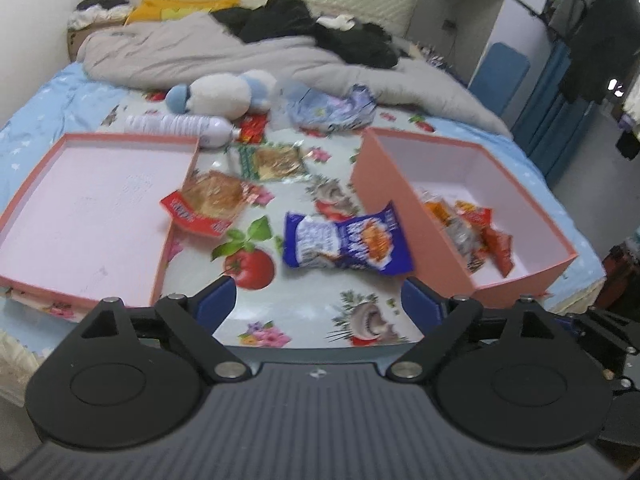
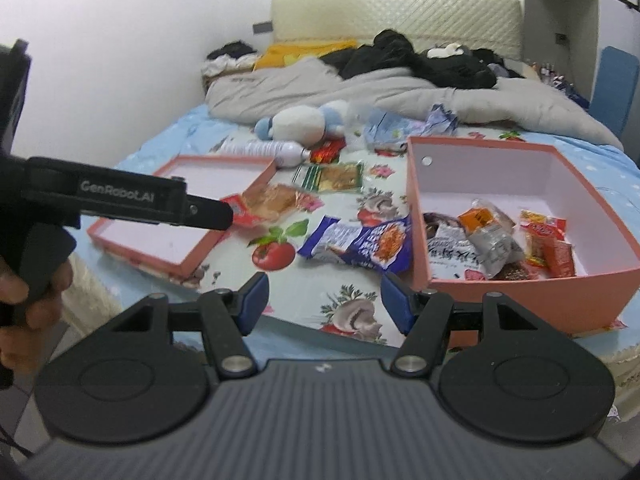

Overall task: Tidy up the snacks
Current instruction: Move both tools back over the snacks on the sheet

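A blue snack packet (image 1: 344,242) (image 2: 360,246) lies on the flowered sheet beside the pink box (image 1: 404,200) (image 2: 480,160), which holds several snack packets (image 2: 496,240). A red-edged snack packet (image 1: 212,202) (image 2: 268,206) leans on the rim of the shallow pink lid (image 1: 172,240) (image 2: 200,254). A green-edged packet (image 1: 272,162) (image 2: 336,176) lies farther back. My left gripper (image 1: 318,300) is open and empty, just short of the blue packet. My right gripper (image 2: 324,304) is open and empty, near the bed's front edge.
A plastic bottle (image 1: 180,126) (image 2: 268,148), a plush toy (image 1: 224,94) (image 2: 300,122) and a crumpled wrapper (image 1: 332,108) (image 2: 400,124) lie behind the snacks. A grey duvet (image 1: 240,56) with dark clothes covers the far bed. The left gripper's body (image 2: 120,196) crosses the right wrist view.
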### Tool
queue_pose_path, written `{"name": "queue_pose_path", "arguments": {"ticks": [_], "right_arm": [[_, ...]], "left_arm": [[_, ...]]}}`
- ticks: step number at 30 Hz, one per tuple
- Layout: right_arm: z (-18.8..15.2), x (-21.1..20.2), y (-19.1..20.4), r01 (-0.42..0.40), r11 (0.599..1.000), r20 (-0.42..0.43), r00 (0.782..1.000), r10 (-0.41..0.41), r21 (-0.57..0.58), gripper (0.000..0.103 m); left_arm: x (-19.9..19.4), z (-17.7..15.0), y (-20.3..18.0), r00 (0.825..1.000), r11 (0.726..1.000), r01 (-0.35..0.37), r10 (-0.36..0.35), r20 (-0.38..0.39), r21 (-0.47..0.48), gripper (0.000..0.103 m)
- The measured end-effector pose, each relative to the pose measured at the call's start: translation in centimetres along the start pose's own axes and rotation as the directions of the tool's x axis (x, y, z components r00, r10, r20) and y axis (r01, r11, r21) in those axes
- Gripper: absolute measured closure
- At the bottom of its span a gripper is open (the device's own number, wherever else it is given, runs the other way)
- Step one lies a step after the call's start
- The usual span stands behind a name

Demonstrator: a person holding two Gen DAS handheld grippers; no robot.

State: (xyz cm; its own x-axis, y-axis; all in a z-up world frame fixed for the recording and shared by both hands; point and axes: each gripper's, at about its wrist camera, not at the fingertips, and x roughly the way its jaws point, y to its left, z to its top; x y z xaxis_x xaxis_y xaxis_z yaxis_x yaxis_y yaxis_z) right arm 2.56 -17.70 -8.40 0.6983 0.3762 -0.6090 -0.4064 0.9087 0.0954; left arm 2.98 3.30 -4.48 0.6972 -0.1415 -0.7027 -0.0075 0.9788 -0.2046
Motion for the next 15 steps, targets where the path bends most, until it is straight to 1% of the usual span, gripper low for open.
{"name": "queue_pose_path", "arguments": {"ticks": [6, 9, 12, 15], "right_arm": [[0.1, 3.1, 1.0, 0.024, 0.997, -0.064, 0.998, -0.029, -0.073, 0.039], [0.2, 4.9, 1.5, 0.038, 0.991, -0.084, 0.995, -0.05, -0.129, 0.039], [0.2, 7.1, 2.1, 0.068, 0.973, -0.096, 0.991, -0.091, -0.22, 0.04], [0.2, 9.2, 2.8, 0.114, 0.942, -0.087, 0.985, -0.148, -0.317, 0.04]], "left_arm": [[4.2, 0.4, 2.6, 0.996, 1.0, -0.02, 0.018, -0.083, -0.018, 0.011], [6.3, 0.8, 3.7, 0.996, 0.999, -0.038, 0.036, -0.087, -0.023, 0.011], [8.6, 1.4, 4.9, 0.993, 0.998, -0.057, 0.054, -0.102, -0.024, 0.011], [10.8, 2.5, 5.7, 0.993, 0.998, -0.064, 0.064, -0.103, 0.011, 0.011]]}}
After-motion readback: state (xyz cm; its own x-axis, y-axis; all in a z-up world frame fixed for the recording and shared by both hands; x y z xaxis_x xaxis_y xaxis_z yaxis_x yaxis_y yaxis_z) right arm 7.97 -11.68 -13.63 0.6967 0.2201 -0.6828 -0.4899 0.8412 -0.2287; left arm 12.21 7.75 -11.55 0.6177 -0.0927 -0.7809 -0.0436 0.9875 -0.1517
